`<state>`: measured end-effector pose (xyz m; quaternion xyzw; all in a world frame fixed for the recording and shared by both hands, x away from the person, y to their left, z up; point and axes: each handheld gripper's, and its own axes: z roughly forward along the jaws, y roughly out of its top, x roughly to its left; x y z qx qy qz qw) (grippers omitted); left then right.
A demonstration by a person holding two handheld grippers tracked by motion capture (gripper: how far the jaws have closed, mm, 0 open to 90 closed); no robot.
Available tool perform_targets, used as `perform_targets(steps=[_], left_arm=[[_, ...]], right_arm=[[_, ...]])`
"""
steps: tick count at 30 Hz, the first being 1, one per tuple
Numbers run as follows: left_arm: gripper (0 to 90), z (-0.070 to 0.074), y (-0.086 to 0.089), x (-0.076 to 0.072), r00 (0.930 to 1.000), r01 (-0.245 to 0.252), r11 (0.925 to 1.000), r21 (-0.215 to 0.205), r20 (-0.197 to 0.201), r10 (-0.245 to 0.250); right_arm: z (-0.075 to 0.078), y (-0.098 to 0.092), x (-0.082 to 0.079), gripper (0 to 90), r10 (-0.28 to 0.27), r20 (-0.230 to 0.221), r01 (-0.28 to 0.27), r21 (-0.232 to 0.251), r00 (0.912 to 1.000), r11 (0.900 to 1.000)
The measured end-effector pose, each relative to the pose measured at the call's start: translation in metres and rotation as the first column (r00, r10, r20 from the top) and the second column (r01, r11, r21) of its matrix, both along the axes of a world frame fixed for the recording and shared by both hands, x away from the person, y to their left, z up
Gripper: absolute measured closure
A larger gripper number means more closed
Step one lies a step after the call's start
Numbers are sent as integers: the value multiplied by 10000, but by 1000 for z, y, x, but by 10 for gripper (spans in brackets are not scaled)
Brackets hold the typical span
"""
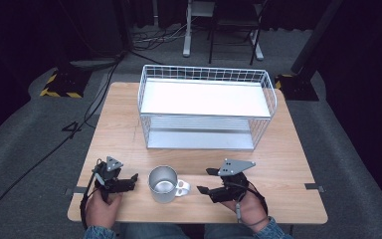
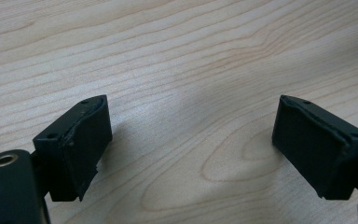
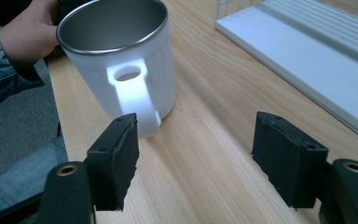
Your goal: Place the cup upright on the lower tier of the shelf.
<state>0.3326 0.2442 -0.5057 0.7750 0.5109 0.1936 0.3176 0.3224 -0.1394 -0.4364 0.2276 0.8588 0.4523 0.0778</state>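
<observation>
The mug (image 1: 163, 184) stands upright near the table's (image 1: 288, 164) front edge, handle turned toward the right gripper (image 1: 205, 181), whose empty jaws gape for it, while the left gripper (image 1: 131, 180) waits wide open beside it.

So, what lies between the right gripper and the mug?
Nothing but bare table. In the right gripper view, the right gripper stands open, and the mug turns its handle toward it, just ahead of one jaw.

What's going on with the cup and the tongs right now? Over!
Both tongs open, nothing held. Right tongs lined up near the mug handle, not touching. Left tongs over bare table. Mug upright; nothing in the way.
</observation>
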Motion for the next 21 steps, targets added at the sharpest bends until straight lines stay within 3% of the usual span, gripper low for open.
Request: perform_targets(steps=[13,21], left_arm=[[122,0,1,-4,9999,122,9999,38,18,-122],[122,0,0,-5,9999,112,9999,-23,13,-112]], right_arm=[[-8,31,-3,332,913,-305,-916,-68,9954,9958],[-10,45,-2,460,1347,-299,-1353,-181,9904,9906]])
